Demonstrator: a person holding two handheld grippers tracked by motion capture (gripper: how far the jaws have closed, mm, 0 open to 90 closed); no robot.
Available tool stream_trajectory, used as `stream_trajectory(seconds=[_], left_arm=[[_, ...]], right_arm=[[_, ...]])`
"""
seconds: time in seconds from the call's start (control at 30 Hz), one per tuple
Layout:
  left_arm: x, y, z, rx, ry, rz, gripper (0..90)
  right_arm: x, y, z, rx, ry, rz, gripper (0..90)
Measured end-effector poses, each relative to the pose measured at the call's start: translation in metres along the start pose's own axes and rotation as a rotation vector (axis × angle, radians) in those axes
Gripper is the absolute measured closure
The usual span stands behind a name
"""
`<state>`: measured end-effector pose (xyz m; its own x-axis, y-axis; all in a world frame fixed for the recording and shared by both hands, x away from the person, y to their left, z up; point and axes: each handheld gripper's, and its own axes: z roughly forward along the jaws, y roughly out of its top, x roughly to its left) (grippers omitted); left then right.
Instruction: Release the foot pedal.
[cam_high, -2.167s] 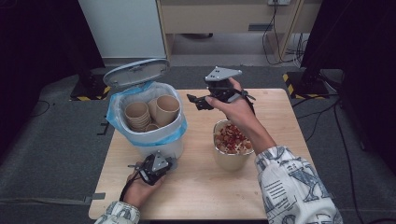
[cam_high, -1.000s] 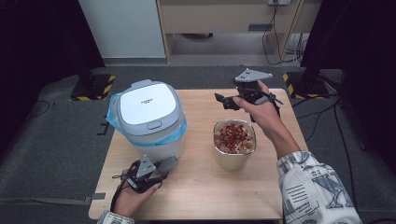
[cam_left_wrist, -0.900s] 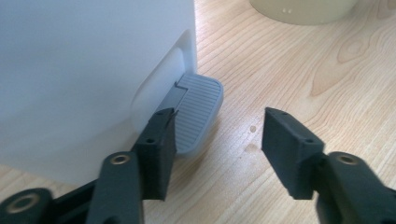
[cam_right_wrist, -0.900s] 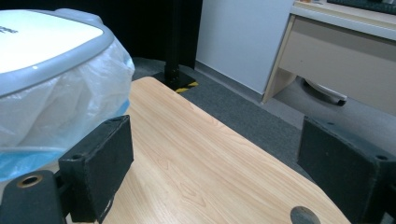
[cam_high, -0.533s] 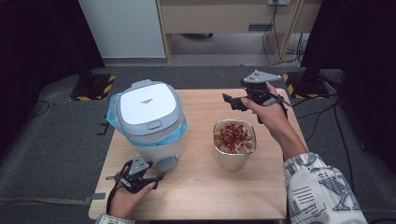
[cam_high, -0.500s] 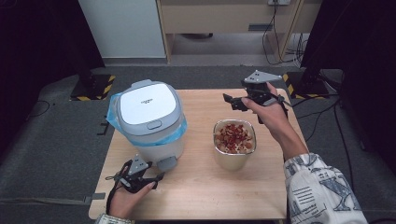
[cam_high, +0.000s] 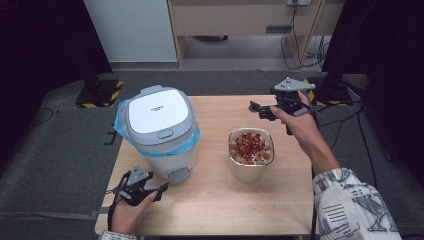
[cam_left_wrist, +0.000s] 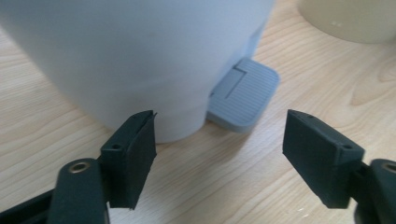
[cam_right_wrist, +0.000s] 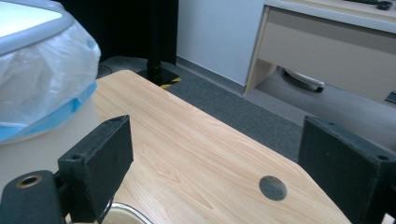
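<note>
— While the left gripper (cam_high: 159, 190) sits low at the near edge of the worktop (cam_high: 210, 210), how do its jaws stand?
— Wide apart, gripping nothing. In the left gripper view they frame the grey pedal (cam_left_wrist: 243, 99) at the foot of the white bin (cam_high: 159, 131), close to it but not touching.
— And the bin itself?
— On the worktop's left half, lid (cam_high: 156, 111) down, blue liner (cam_high: 187, 142) showing under the rim. Just right of it stands the metal bowl (cam_high: 251, 155) of reddish food.
— The farther hand?
— The right gripper (cam_high: 260, 107) hangs above the far right part of the worktop, beyond the bowl, jaws spread and empty.
— What differs from earlier?
— Two seconds back the lid stood up with paper cups showing inside, and the left gripper lay against the pedal. Now the lid is shut, and that gripper has drawn back toward the person. The right one has shifted rightward, away from the bin.
</note>
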<state>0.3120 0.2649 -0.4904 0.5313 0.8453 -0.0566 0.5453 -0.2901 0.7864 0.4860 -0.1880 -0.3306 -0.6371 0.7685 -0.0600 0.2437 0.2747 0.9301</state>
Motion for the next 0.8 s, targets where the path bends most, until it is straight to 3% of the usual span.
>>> stream_trajectory(seconds=[0.07,0.4,0.8], left_arm=[[0.003,-0.001,-0.001,-0.009,0.009,-0.019,21.6],[0.010,-0.004,-0.002,-0.011,0.050,-0.022,11.9],[0.029,-0.011,-0.007,-0.012,0.091,-0.078,9.7]], right_arm=[[-0.006,-0.005,-0.004,0.001,-0.014,0.009,10.5],[-0.023,-0.023,-0.019,0.008,-0.061,0.050,9.8],[-0.039,-0.061,-0.037,0.038,-0.149,0.110,7.6]])
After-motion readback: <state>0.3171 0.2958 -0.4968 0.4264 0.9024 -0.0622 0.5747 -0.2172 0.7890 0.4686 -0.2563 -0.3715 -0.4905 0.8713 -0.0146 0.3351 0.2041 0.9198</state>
